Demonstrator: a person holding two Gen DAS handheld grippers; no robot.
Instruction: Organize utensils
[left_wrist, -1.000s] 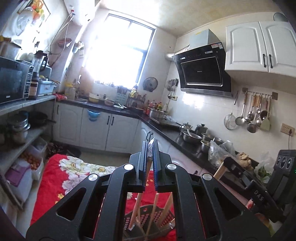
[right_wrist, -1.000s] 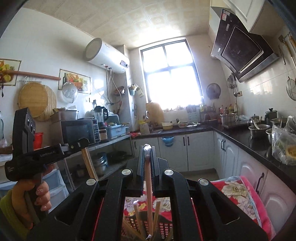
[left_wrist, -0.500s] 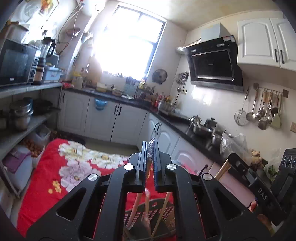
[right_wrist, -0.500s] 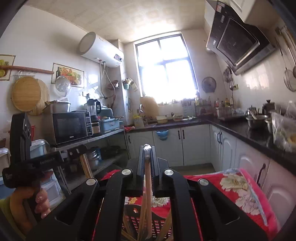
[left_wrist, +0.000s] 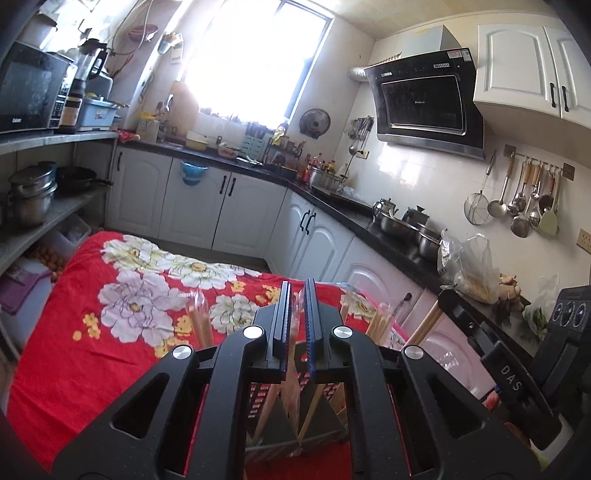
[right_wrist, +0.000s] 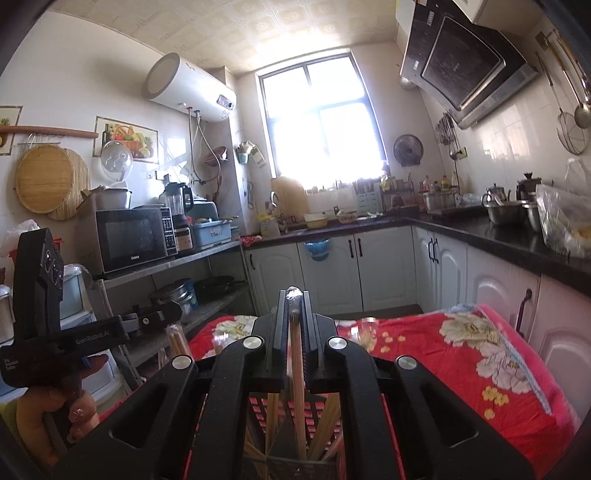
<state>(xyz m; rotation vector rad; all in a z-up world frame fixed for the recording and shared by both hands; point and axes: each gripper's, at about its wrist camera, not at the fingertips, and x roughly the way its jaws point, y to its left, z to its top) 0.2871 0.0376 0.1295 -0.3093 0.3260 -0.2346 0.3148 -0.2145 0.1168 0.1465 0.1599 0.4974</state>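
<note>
A black slotted utensil holder stands on a red flowered cloth, directly under both grippers; it also shows in the right wrist view. Several plastic-wrapped wooden chopstick pairs stand in it. My left gripper is shut on a wrapped chopstick pair that reaches down into the holder. My right gripper is shut on another wrapped chopstick pair, upright, with its lower end in the holder. Each gripper shows in the other's view, at the right and at the left.
The cloth-covered table sits in a kitchen. A black counter with pots and white cabinets runs along the right. A metal shelf with a microwave and pots stands at the left. Ladles hang on the right wall.
Both grippers have tilted downward and sunk toward the holder, lowering their chopstick pairs into it. More of the red cloth and the standing chopsticks now show.
</note>
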